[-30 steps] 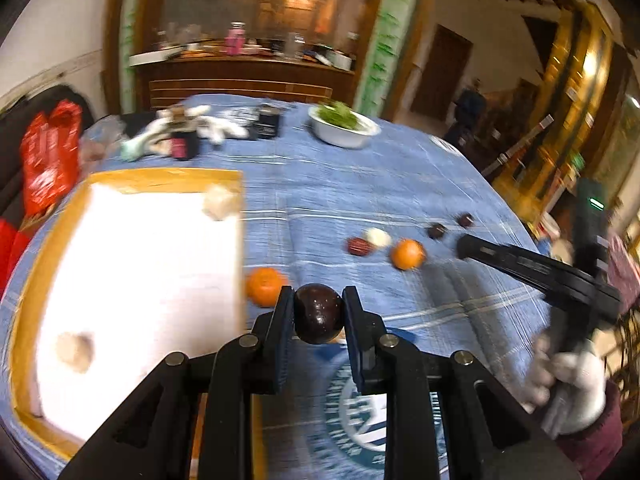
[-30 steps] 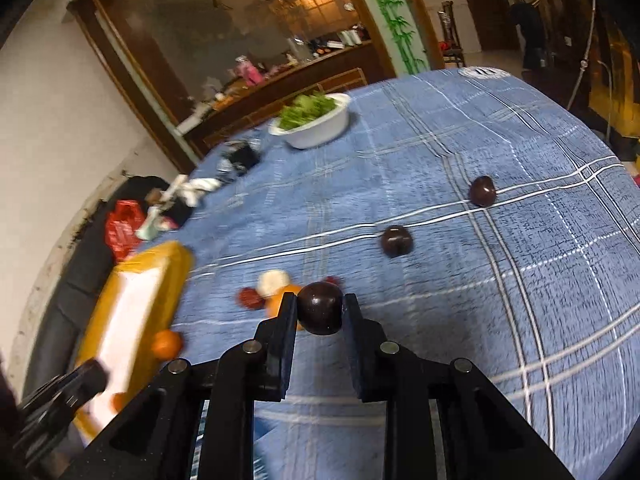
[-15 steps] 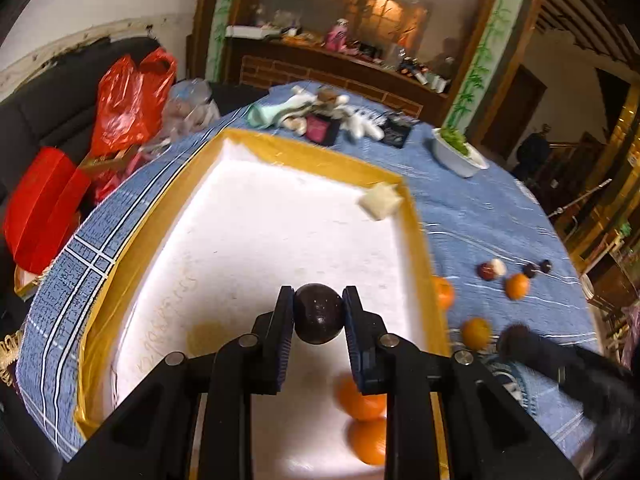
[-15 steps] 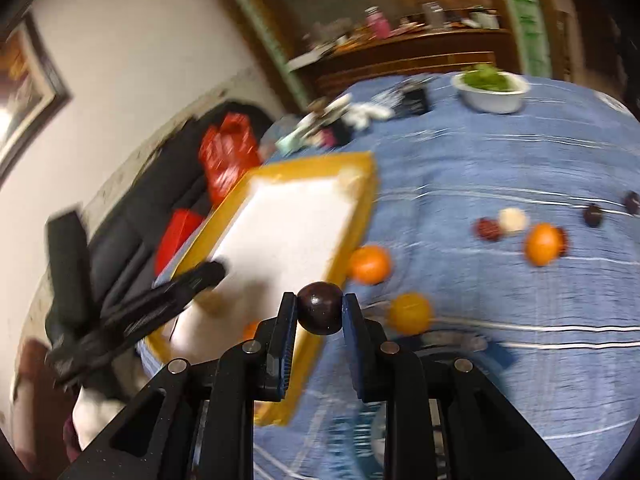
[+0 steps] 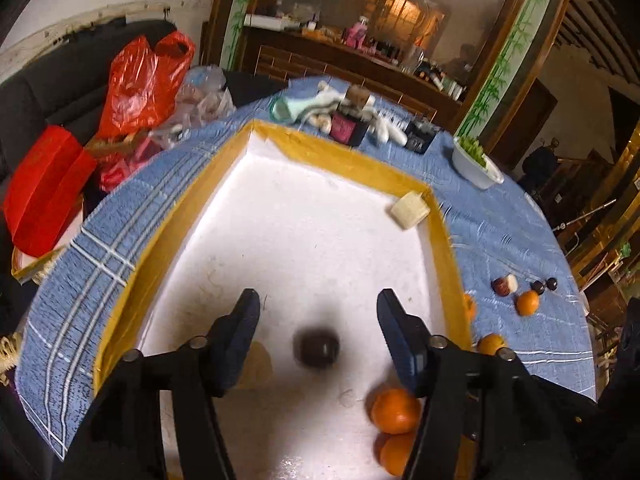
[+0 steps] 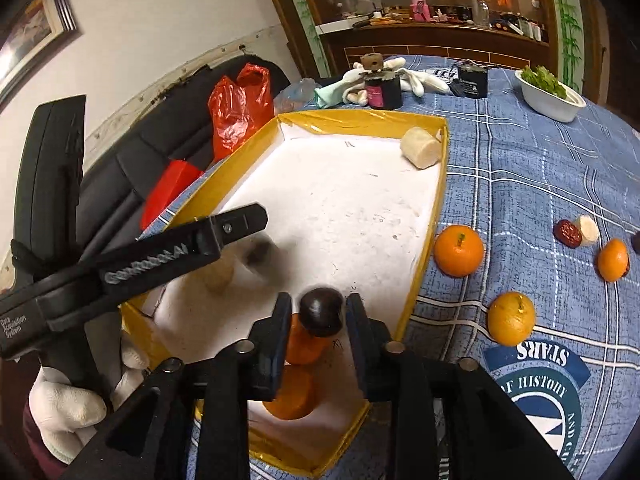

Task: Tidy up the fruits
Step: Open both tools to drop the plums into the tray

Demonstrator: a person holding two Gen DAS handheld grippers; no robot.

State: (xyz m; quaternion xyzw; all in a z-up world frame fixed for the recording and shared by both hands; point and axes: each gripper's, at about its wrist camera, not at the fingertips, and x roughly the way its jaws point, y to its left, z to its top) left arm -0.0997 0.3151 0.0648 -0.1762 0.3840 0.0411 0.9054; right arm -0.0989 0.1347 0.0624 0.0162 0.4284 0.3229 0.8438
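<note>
A white tray with a yellow rim (image 5: 332, 156) (image 6: 424, 264) lies on the blue table. My left gripper (image 5: 318, 320) is open above the tray; a blurred dark round fruit (image 5: 316, 348) is below it, free of the fingers. It shows blurred in the right wrist view (image 6: 258, 254) beside the left gripper's finger (image 6: 240, 220). My right gripper (image 6: 316, 316) is over the tray's near corner; a dark round fruit (image 6: 322, 312) sits between its fingers with small gaps either side. Two oranges (image 5: 394, 410) (image 6: 306, 344) lie in the tray's corner.
Two oranges (image 6: 458, 250) (image 6: 512, 318) lie on the cloth beside the tray, with a third orange (image 6: 612, 260), a red date (image 6: 566, 232) and a white piece (image 6: 588, 230) further right. A white bowl of greens (image 6: 550, 98) and clutter (image 6: 376, 84) stand at the back.
My left gripper has opened and let go of its dark fruit, which drops into the tray. My right gripper has moved over the tray's corner and its fingers have parted slightly around its dark fruit.
</note>
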